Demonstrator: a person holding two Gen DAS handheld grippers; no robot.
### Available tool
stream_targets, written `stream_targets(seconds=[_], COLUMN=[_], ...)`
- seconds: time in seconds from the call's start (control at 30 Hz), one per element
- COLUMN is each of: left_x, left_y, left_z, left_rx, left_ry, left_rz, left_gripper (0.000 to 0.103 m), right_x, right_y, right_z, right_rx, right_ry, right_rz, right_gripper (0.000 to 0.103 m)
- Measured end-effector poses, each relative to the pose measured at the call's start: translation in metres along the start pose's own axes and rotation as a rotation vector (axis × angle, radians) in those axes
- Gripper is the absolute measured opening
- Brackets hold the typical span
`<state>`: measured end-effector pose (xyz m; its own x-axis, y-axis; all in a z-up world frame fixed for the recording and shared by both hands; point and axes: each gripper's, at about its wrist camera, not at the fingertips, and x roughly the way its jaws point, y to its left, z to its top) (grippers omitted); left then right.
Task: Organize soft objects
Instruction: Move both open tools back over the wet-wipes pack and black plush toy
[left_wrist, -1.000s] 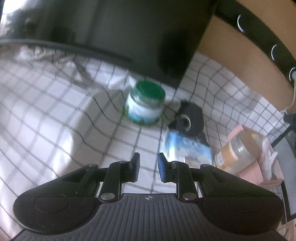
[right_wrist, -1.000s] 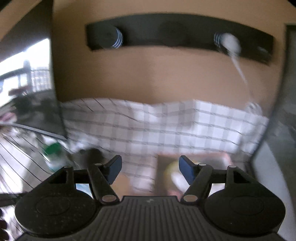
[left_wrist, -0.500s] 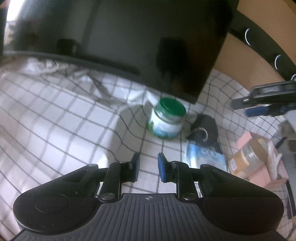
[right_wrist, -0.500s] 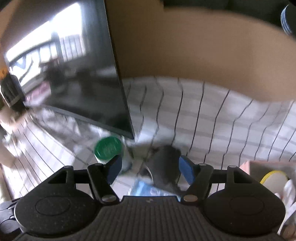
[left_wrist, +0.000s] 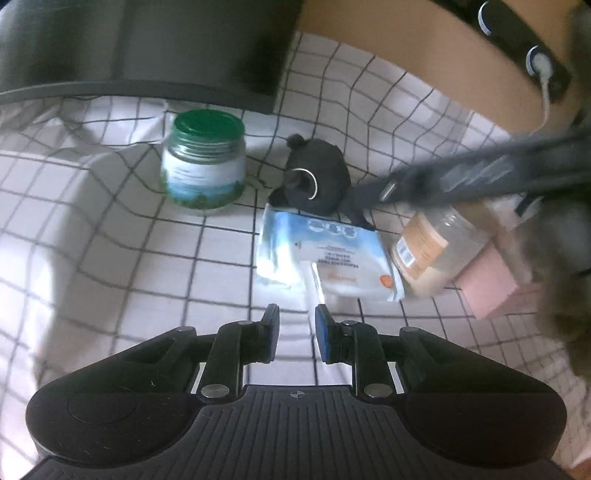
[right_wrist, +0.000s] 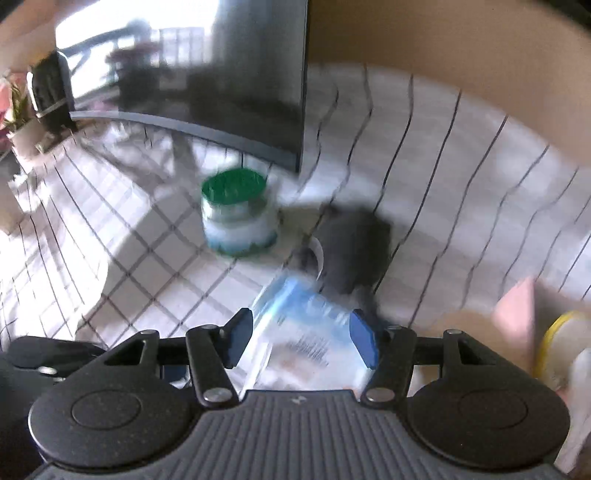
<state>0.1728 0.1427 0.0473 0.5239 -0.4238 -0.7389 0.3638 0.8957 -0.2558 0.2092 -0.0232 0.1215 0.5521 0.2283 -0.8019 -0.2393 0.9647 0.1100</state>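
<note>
Checked cloth (left_wrist: 110, 236) covers the work surface, and we see its widest bare stretch at lower left of both views. Left gripper (left_wrist: 295, 334) hovers low centre in its own view, jaws narrowly parted with nothing between them, bare cloth below. Just above and right of it lies the wipes pack (left_wrist: 325, 254), flat, its near edge close to the fingertips. Behind the pack sits the dark soft toy (left_wrist: 317, 177), touching the pack's far edge. A green-lidded jar (left_wrist: 203, 162) stands upright at upper centre-left, apart from the toy. A clear jar (left_wrist: 436, 247) lies tilted against a pink box (left_wrist: 487, 280) at right. A dark monitor (left_wrist: 147, 44) bounds the top edge. Right gripper (right_wrist: 303, 336) has its jaws closing, the wipes pack (right_wrist: 306, 332) between the pads; blur prevents us confirming contact.
</note>
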Motion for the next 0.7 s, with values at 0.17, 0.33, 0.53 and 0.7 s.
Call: stream_targets(seconds=[0.17, 0.33, 0.53, 0.7], left_x=[0.029, 0.033, 0.029, 0.032], left_y=[-0.014, -0.019, -0.019, -0.02], left_z=[0.006, 0.006, 0.0, 0.002], left_rx=[0.026, 0.06, 0.108, 0.104], left_ry=[0.062, 0.071, 0.094, 0.106], left_rz=[0.053, 0.081, 0.163, 0.144], left_gripper=[0.024, 0.029, 0.028, 0.025], right_x=[-0.031, -0.03, -0.029, -0.028], right_y=[-0.001, -0.014, -0.025, -0.031], right_z=[0.006, 0.005, -0.004, -0.007], right_rx=[-0.177, -0.154, -0.107, -0.055], right_ry=[-0.148, -0.145, -0.141, -0.122], right_rz=[-0.116, -0.084, -0.064, -0.054], right_gripper=[0.06, 0.061, 0.062, 0.063])
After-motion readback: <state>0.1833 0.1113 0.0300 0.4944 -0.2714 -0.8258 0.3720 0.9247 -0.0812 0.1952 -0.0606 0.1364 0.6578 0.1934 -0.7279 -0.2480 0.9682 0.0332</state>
